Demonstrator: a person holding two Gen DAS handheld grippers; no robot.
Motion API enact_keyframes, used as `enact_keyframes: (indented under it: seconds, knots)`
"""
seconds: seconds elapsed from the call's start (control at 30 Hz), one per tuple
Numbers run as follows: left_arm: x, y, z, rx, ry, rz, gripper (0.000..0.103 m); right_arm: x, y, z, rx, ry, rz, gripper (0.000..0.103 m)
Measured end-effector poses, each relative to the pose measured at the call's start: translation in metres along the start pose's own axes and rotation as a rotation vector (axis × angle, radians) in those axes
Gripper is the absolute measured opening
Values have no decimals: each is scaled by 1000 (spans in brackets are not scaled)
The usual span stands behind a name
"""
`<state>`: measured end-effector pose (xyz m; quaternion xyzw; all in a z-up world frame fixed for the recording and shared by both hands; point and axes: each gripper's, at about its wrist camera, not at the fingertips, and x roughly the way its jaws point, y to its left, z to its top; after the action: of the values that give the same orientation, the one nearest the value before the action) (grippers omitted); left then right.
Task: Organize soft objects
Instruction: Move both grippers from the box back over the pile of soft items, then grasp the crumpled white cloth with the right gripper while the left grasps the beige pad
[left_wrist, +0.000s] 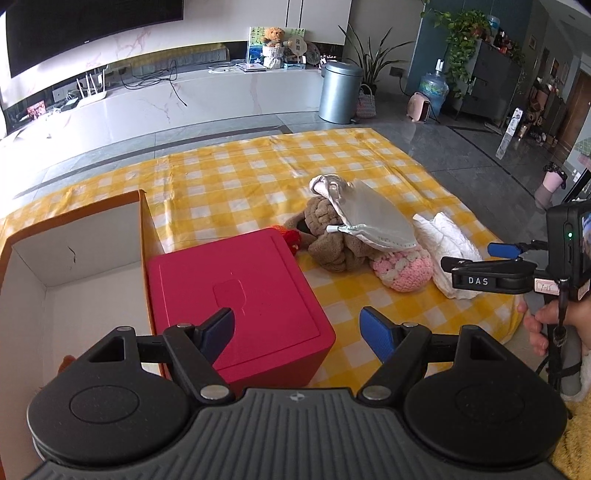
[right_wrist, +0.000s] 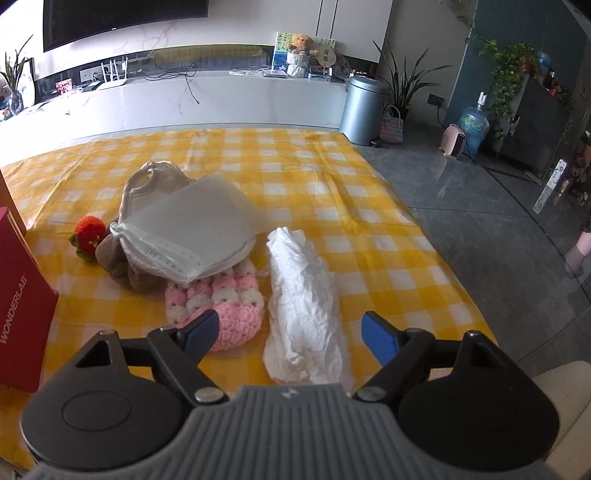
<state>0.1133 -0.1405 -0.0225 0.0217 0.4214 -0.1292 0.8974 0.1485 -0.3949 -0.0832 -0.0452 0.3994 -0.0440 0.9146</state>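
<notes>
Both grippers' jaws wide apart, empty.

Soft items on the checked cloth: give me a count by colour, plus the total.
Red: 1, crochet strawberry
Brown: 1, fuzzy bundle
Silver-grey: 1, satin pouch
Pink and white: 1, crochet piece
White: 1, crumpled cloth
Total: 5

Five soft things sit on one yellow checked cloth: one red strawberry, one brown plush, one packaged mask, one pink crochet piece, one white crumpled cloth. Boxes number two: one red box, one open carton.
</notes>
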Motion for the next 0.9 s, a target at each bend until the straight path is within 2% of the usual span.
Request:
enact_keyframes:
  seconds: [0.2,0.27,0.3,0.33,0.47,0.57,0.7,0.83,0.9]
  knots:
    - [16,-19,20,25,11,23,91,28,-16,3,-16,64,23,61]
    - [23,-28,29,50,11,23,91,35,-20,2,8,87,51,46]
    - [29,-35,34,71,15,21,91,38,-21,0,16,102,64,32]
    - [35,-41,39,86,25,20,91,39,-21,-2,16,106,66,24]
    - [65,-65,56,97,104,13,91,35,-17,-10,-2,74,46,19]
    - [83,-83,65,125,115,-7,91,31,-16,-20,3,42,49,19]
    - [110,-112,73,214,110,15,91,30,-14,-28,-6,28,51,19]
    - [132,-133,67,330,126,-38,91,27,-18,-31,-12,21,65,19]
    - [145,-140,63,364,153,-40,91,26,-19,-32,-17,16,69,19]
